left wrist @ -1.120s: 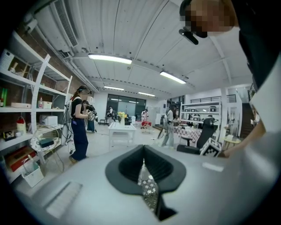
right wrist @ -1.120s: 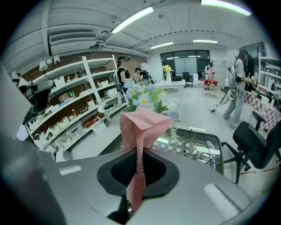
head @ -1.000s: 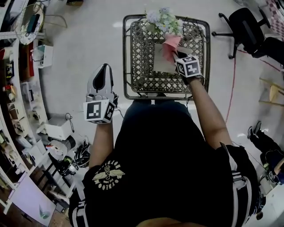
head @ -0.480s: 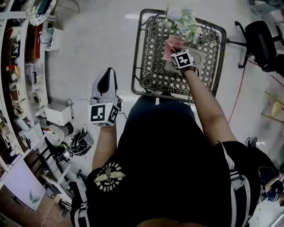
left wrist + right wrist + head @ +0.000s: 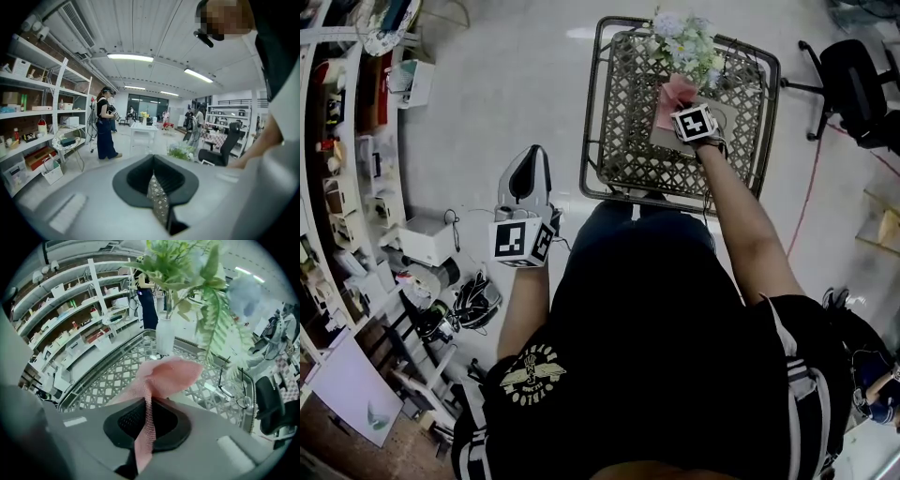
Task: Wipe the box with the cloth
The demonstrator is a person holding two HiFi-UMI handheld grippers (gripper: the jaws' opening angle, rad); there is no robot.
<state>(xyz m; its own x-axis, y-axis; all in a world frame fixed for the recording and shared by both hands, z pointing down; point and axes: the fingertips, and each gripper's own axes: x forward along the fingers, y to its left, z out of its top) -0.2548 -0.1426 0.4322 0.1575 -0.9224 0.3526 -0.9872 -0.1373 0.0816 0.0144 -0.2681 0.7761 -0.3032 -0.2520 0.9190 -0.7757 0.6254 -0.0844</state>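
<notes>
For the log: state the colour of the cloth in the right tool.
Pink cloth; clearest in the right gripper view.

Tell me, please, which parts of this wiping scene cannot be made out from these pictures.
- Box: in the head view it is mostly covered by the cloth and the right gripper, so contact between cloth and box cannot be told.
- Vase: in the head view it is hidden under the flowers.
- Shelf items: in the head view they are too small to name.

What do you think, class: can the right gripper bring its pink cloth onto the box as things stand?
Probably yes: the right gripper, shut on the pink cloth, hangs directly over the box, and the flowers stand beyond it, not between.
</notes>
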